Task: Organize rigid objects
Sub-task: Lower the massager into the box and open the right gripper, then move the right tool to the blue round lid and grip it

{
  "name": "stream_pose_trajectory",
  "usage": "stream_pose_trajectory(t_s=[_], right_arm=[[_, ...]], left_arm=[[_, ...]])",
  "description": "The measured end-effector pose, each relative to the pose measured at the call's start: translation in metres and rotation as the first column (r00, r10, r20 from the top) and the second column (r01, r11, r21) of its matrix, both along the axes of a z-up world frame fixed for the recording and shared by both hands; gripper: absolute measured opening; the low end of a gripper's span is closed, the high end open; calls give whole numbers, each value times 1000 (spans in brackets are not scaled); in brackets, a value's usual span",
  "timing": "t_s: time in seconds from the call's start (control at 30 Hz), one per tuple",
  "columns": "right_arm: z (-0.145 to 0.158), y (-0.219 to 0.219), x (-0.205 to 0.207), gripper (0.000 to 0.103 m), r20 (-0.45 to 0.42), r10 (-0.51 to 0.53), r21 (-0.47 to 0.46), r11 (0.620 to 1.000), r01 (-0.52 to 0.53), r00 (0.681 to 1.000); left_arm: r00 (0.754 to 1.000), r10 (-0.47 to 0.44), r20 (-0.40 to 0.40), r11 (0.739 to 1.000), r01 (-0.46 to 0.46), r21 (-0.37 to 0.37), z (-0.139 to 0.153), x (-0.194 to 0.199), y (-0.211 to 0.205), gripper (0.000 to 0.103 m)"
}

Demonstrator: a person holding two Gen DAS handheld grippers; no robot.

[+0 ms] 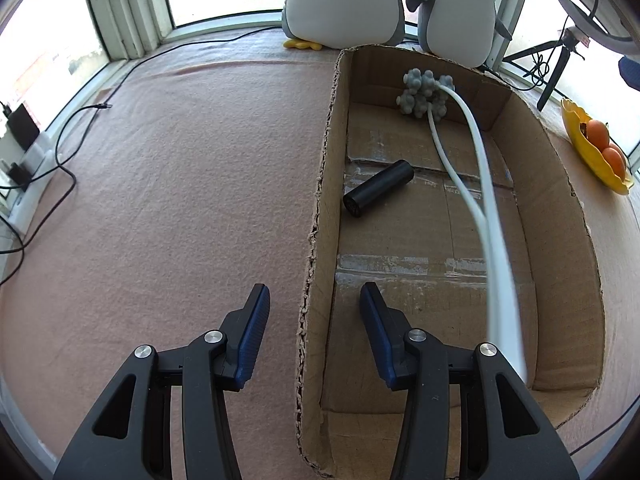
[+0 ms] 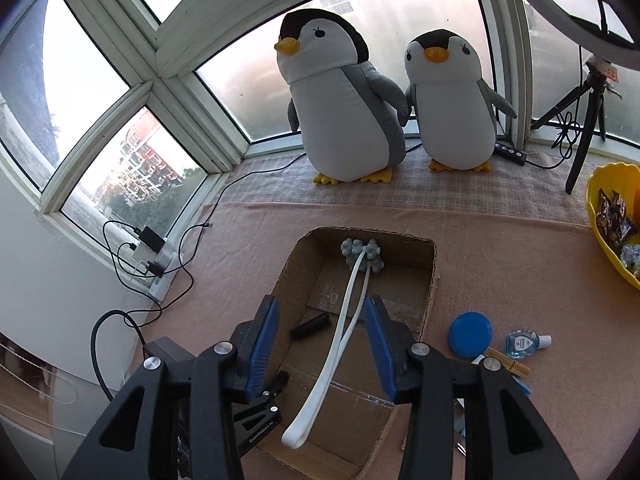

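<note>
An open cardboard box (image 1: 560, 216) lies on the pink cloth. Inside it, a grey knobbly massager head (image 1: 426, 92) leans at the far wall, and its white looped handle (image 1: 476, 152) runs back toward me. A black cylinder (image 1: 378, 188) lies on the box floor. My left gripper (image 1: 312, 292) is open, its fingers astride the box's left wall without touching it. My right gripper (image 2: 322, 300) is open above the box (image 2: 404, 248); the white handle (image 2: 320, 384) passes between its fingers, and the pads stand clear of it. The massager head (image 2: 362, 254) and cylinder (image 2: 311, 326) also show there.
A blue lid (image 2: 470, 334), a small clear bottle (image 2: 524, 343) and wooden pegs (image 2: 510, 365) lie right of the box. A yellow bowl (image 2: 608, 216) sits far right. Two plush penguins (image 2: 344, 96) and a tripod (image 2: 584, 120) stand by the window. Cables and a power strip (image 2: 160, 264) lie left.
</note>
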State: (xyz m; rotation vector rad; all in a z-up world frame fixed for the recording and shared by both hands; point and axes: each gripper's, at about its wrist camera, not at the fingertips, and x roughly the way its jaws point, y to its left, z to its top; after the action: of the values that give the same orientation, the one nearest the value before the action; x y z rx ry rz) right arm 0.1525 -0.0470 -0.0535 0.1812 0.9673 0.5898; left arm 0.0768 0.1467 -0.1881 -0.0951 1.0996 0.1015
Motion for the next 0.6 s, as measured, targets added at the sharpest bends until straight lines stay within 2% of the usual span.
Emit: stream_pose_trajectory(t_s=[0.13,0.23,0.6], right_arm=[[4,-17,-6,41,24,-23,-21,999,24,999],[4,-37,-10,47,33,-64,-27,998,65,997],[-4,-121,-26,47,96,-210,-115,969,220,973]], left_arm=[[1000,0,-1,1000,0,2,-1,0,0,46],[1000,-1,0,1000,1,8,-1,-1,-1,46],[1000,-5,-4,1000,5,20,-1,0,-4,46]])
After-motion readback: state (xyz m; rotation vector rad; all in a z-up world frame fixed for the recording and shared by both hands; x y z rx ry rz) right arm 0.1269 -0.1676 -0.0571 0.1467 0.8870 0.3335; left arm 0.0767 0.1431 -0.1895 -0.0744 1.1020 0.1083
